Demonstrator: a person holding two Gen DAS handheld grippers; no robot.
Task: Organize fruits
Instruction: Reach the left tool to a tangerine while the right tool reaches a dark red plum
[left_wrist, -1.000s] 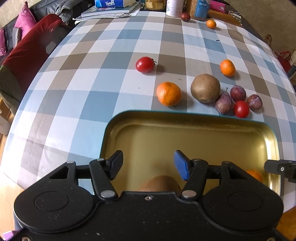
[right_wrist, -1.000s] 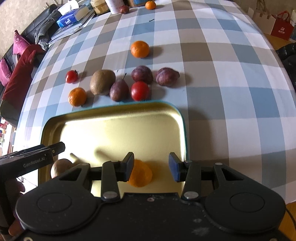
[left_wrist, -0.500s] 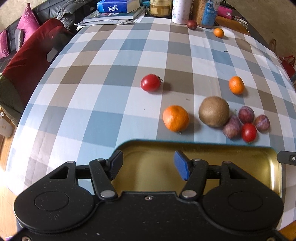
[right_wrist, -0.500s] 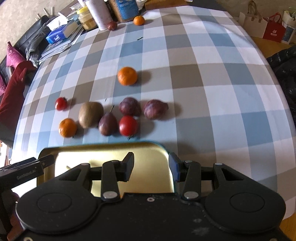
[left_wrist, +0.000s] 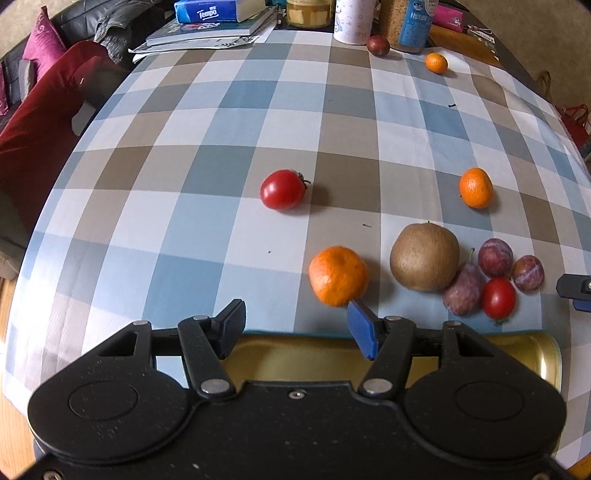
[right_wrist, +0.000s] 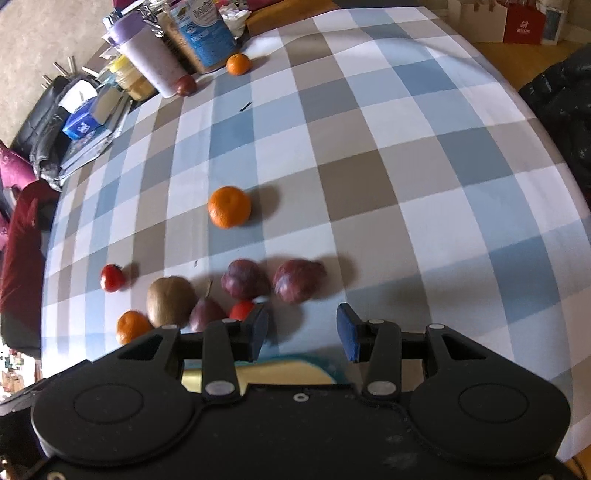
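Observation:
Loose fruit lies on the checked tablecloth. In the left wrist view a mandarin (left_wrist: 338, 275) sits just beyond my open, empty left gripper (left_wrist: 297, 326), with a tomato (left_wrist: 282, 189), a kiwi (left_wrist: 424, 256), several plums (left_wrist: 495, 257), a small tomato (left_wrist: 498, 297) and another mandarin (left_wrist: 475, 187) around it. The gold tray (left_wrist: 517, 350) shows only its far rim under the fingers. My right gripper (right_wrist: 302, 329) is open and empty, above the table just short of two plums (right_wrist: 299, 279), beside the small tomato (right_wrist: 242, 309), kiwi (right_wrist: 170, 300) and a mandarin (right_wrist: 229, 205).
At the table's far end stand a white cup (left_wrist: 352, 18), a blue-labelled bottle (left_wrist: 415, 24), a jar, a tissue box (left_wrist: 210, 10) on books, plus a dark plum (left_wrist: 378, 45) and a small mandarin (left_wrist: 436, 62). A red cushioned chair (left_wrist: 44, 110) is at the left edge.
Both grippers have moved away from the tray toward the loose fruit; the tray has slid down out of view. The kiwi and mandarin in the tray are now hidden. Jaws unchanged.

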